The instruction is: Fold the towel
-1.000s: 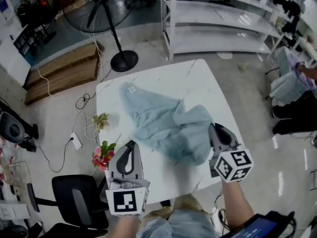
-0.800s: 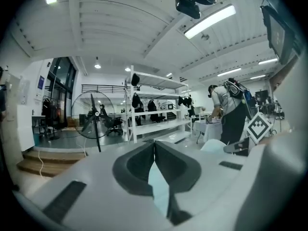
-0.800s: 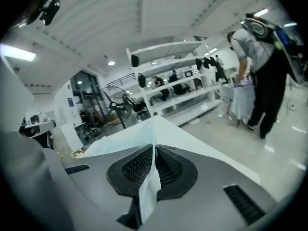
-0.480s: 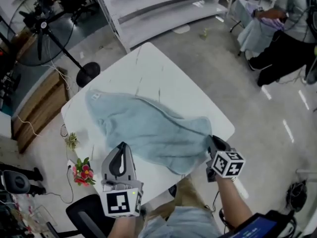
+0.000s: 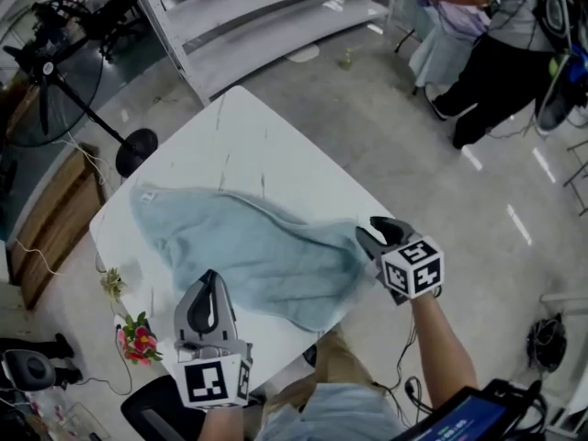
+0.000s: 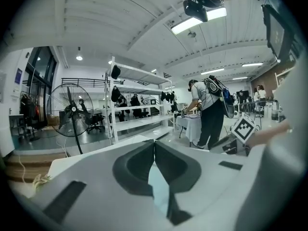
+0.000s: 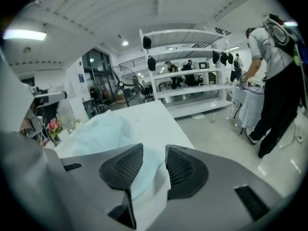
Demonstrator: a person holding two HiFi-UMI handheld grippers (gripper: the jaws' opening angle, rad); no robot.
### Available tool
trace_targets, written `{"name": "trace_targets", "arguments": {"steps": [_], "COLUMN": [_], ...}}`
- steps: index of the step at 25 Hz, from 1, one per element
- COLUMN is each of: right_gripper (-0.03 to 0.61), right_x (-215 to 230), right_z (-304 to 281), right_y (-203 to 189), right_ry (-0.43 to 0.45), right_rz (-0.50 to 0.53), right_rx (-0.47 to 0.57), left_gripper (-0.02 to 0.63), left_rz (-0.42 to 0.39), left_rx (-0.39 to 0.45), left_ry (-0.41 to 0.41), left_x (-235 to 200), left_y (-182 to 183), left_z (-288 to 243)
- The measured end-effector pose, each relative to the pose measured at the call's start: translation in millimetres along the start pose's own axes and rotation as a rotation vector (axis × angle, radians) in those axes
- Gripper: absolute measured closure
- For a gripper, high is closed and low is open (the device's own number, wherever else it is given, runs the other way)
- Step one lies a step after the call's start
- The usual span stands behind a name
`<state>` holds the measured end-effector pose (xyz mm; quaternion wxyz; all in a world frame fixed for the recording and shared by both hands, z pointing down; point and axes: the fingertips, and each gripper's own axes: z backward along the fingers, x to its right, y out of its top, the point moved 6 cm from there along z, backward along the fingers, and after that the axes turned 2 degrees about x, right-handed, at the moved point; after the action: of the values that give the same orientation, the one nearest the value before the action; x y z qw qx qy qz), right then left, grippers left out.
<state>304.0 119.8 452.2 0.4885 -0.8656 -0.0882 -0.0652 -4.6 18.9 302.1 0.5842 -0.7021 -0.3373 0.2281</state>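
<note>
While the worktop (image 5: 241,122) is crossed by the rumpled towel (image 5: 248,246), the cloth is judged soft, light and limp, best taken at a corner or hem. The right tongs (image 5: 377,232) have just been opening and are held apart, its right corner lying loose between them. The left tongs (image 5: 209,281) are pressed together at its near edge, nothing clamped.

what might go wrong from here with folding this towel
1. The right gripper jaws have just been opening, with the towel corner lying loose between them right at the table edge; that corner may slide off.
2. The towel lies rumpled, with a ridge across it; folding now would likely trap creases.
</note>
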Motion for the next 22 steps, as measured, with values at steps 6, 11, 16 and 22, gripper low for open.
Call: {"name": "trace_targets", "arguments": {"steps": [6, 11, 16, 22], "right_gripper": [0.414, 0.503, 0.551, 0.549], "right_x": [10.9, -2.0, 19.4, 106.8], "right_z": [-39.2, -61.5, -63.3, -43.3], "right_y": [-9.4, -7.6, 4.3, 13.0], "right_ry": [0.057, 0.159, 0.101, -0.174], "right_rz": [0.228, 0.333, 0.327, 0.092], "right_rx": [-0.220, -0.256, -0.240, -0.178], "left_gripper": [0.604, 0.604, 0.604, 0.604], "left_rz": [0.001, 0.013, 0.026, 0.041], "left_rx": [-0.033, -0.062, -0.078, -0.086], "left_ry": [0.024, 0.058, 0.080, 0.120], "left_x": [-5.5, -16.5, -22.2, -29.2], "left_y": [-5.6, -16.9, -19.7, -21.8], "left_z": [-11.0, -25.7, -38.0, -39.3]}}
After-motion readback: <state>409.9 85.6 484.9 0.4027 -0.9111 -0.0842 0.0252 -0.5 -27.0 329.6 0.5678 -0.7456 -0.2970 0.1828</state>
